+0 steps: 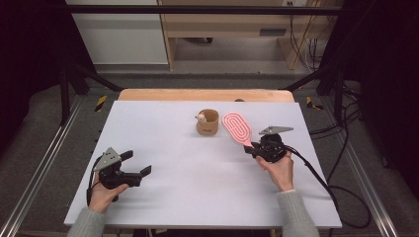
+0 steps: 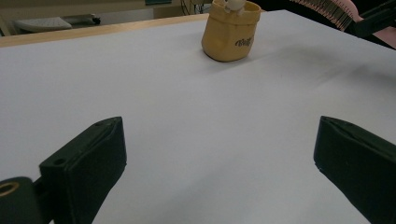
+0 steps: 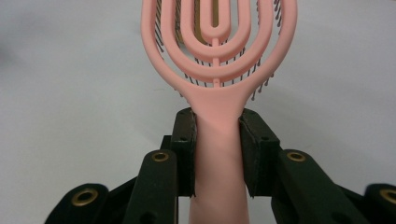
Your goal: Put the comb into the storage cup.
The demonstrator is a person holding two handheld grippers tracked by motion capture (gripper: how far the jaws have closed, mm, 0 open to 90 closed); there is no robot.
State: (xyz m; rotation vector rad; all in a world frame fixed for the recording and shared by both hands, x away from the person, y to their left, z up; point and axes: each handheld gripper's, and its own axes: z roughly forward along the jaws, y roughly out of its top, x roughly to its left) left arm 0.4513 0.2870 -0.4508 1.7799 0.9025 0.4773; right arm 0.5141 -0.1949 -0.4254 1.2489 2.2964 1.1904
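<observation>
The right gripper (image 1: 253, 149) holds a pink hairbrush (image 1: 237, 128). Its two black jaws press on the handle (image 3: 218, 154) from both sides, so they are closed tight on it. The handle sits straight between them. In the right gripper view the brush head (image 3: 218, 42) points away from the gripper. It has pink loops with gaps between them, and dark bristles show under the loops.

In the high view the brush is over the right half of the white table (image 1: 197, 197), nearer the far edge than the near edge. Its head leans toward the far edge and a little to the left. The head is just beside a small tan cup (image 1: 207, 122). I cannot tell if the brush touches the table.

The tan cup stands upright near the middle of the far edge. Something small and pale (image 1: 201, 117) sits at its rim. The cup has dark writing on its side (image 2: 241, 43).

The left gripper (image 1: 141, 170) is near the left front corner of the table, well apart from the cup and the brush. Its jaws stand wide apart and hold nothing. In the left gripper view just the white table lies between them, and the cup (image 2: 230, 30) stands far ahead.
</observation>
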